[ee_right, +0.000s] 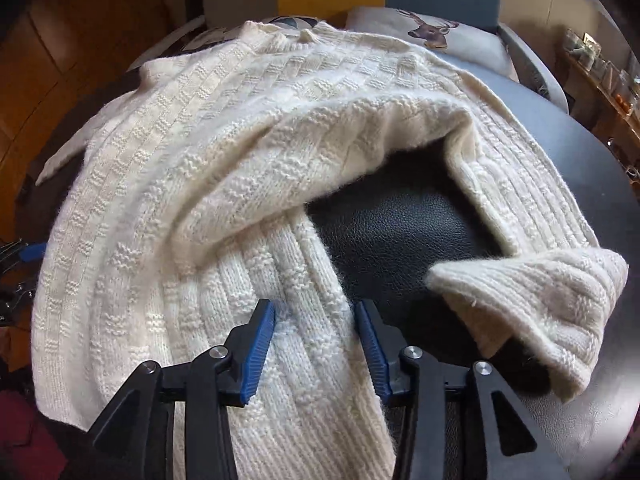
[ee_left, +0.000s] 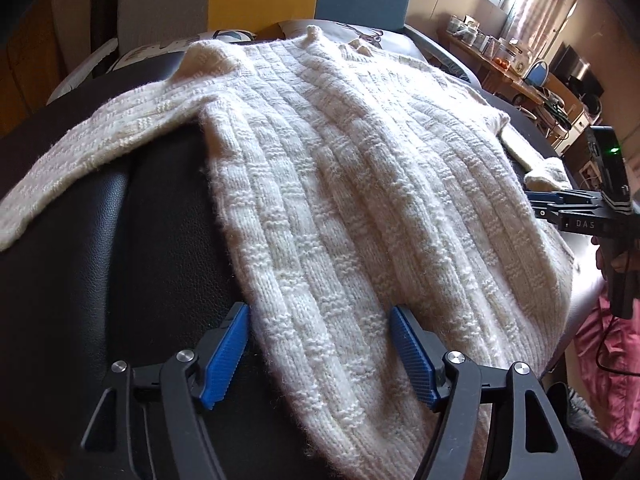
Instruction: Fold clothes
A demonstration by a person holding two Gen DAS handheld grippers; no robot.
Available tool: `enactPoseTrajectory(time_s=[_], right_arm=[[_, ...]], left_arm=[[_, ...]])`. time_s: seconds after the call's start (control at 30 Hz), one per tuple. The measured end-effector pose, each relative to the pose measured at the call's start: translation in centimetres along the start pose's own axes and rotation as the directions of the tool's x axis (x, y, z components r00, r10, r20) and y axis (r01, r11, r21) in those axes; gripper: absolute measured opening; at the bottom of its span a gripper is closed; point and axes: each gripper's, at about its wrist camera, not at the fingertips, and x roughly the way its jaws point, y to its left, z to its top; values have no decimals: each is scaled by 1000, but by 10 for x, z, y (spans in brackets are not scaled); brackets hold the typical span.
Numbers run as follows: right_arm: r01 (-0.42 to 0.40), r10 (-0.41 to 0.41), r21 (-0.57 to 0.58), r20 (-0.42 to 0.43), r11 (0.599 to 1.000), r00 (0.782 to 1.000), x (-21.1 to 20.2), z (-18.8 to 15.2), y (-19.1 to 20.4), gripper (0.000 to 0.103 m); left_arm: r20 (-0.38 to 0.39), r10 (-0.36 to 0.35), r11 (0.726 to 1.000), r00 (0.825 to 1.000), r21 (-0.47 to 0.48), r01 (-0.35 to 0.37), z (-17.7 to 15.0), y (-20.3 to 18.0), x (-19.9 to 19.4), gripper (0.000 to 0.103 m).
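sweater (ee_left: 340, 184) in cream knit lies spread across a black leather surface (ee_left: 120, 248), collar at the far end near a deer-print pillow (ee_right: 436, 32), hem at the near end under both tools. one sleeve trails off to the left in the left wrist view; the other sleeve (ee_right: 532, 300) is doubled back on itself at the right, its cuff resting on the leather beside the body.

left gripper (ee_left: 320, 356) has its jaws apart, straddling the near left edge of the hem, with knit lying between the blue pads (ee_left: 224, 356) but not pinched. right gripper (ee_right: 316, 356) is likewise spread, one pad over the fabric and the other at the sweater's right border where the leather shows. neither tool has hold of anything yet.

the likely step is to grasp the two hem corners for a fold toward the collar. several things could spoil it. the knit is thick and loose, so a shallow bite may catch only the top layer and leave the back panel behind, opening the garment instead of folding it. the right jaws sit right at the border, so closing there could miss the fabric. the untucked sleeves could drag and bunch inside the fold. smooth leather may also let the whole garment slide rather than crease.
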Motion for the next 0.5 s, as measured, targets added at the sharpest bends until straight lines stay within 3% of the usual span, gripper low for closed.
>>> enactPoseTrajectory(time_s=[0.07, 0.1, 0.17, 0.27, 0.37, 0.47, 0.5], right_arm=[[41, -42, -37, -41, 998, 998, -1, 1, 7, 46], [63, -65, -63, -37, 996, 997, -2, 0, 13, 33], [123, -127, -122, -21, 985, 992, -5, -2, 28, 11], [186, -188, -174, 6, 967, 982, -19, -11, 43, 9], [188, -184, -108, 44, 976, 982, -52, -24, 34, 9], [248, -248, -51, 0, 968, 969, -57, -51, 19, 9], [236, -236, -8, -32, 972, 971, -52, -58, 12, 9]], left_arm=[[9, 21, 1000, 1000, 14, -22, -1, -3, 1, 72], [13, 32, 999, 999, 21, -32, -2, -4, 1, 71], [22, 43, 999, 999, 33, -43, 0, -6, 1, 51], [13, 28, 999, 1000, 16, -28, 9, -3, 2, 18], [-4, 5, 1000, 1000, -11, -6, 20, 2, 5, 18], [-17, -37, 999, 999, -29, 37, 21, 12, 6, 18], [-23, -54, 998, 998, -38, 53, 21, 15, 6, 19]])
